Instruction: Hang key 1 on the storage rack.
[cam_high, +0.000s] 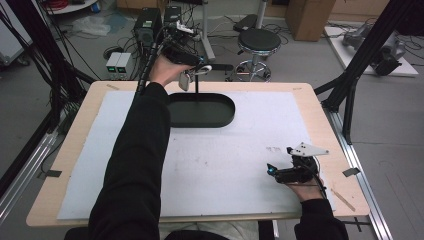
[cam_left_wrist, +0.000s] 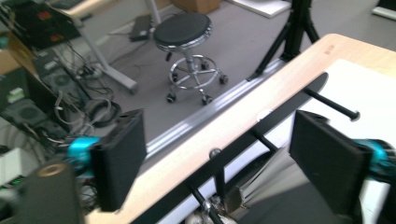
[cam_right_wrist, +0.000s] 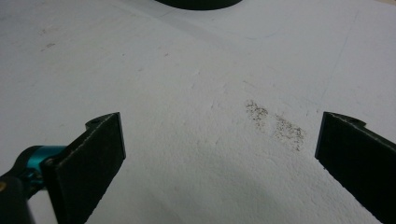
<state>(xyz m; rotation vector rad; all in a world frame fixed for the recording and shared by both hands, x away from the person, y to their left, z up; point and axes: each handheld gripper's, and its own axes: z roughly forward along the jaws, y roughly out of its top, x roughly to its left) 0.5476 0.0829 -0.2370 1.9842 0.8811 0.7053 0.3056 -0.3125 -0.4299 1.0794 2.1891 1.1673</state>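
The small silver metal piece (cam_high: 184, 80) hangs at the black peg stand (cam_high: 196, 86) that rises from the far edge of the oval tray (cam_high: 220, 112). The left gripper (cam_left_wrist: 229, 158) is right by it with jaws spread and nothing pinched. It is best drawn back straight and slowly, so neither pad catches a peg or sets the piece swinging. The right gripper (cam_right_wrist: 219, 154), also spread and empty, can rest on the white mat (cam_high: 225, 165) at near right.

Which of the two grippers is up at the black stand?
The left gripper, raised at the far edge over the black stand; the right gripper rests near the table's front.

Silvery item (cam_left_wrist: 236, 198) beneath the rack's black pegs (cam_left_wrist: 332, 104), blurred and cut off by the frame's bottom edge.
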